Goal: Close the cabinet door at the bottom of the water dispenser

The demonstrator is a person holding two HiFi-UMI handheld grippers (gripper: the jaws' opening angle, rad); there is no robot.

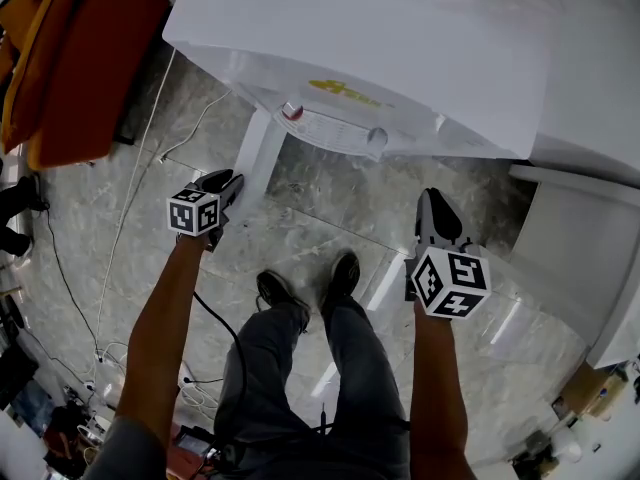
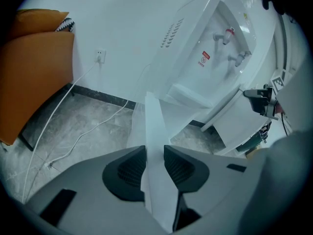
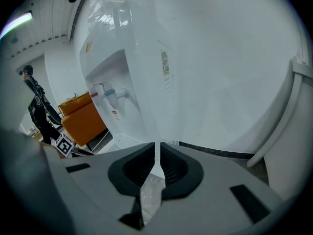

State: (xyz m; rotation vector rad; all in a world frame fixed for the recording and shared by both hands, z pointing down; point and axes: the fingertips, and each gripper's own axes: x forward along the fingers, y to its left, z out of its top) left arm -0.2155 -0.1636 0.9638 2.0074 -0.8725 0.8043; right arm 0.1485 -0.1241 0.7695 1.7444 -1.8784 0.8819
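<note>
Closest in, at six o'clock of the head view, the person's two dark shoes [image 1: 342, 272] stand on the grey marble floor [image 1: 330, 193], with a black cable [image 1: 226, 330] trailing beside the legs. Out at nine o'clock the left gripper [image 1: 220, 185] points down at the free edge of the cabinet door [image 1: 256, 160]. Its jaws are spread wide and the door's white edge runs between the pads, filling nearly the whole gap. At four o'clock the right gripper [image 1: 435, 208] hangs over bare floor, well apart from the door. Its jaws are drawn to a thin slit with nothing in it.

From the left jaws the door runs on towards eleven o'clock, swung out from the base of the water dispenser [image 1: 400, 48] and standing open. The dispenser's white body fills twelve to two o'clock, a red tap [image 1: 291, 111] and a pale tap [image 1: 377, 137] on its front.

Farther off at ten o'clock sits an orange sofa [image 1: 90, 58]. A white cable [image 1: 140, 168] crosses the floor beside it and, in the left gripper view, climbs to a wall socket [image 2: 100, 56].
</note>
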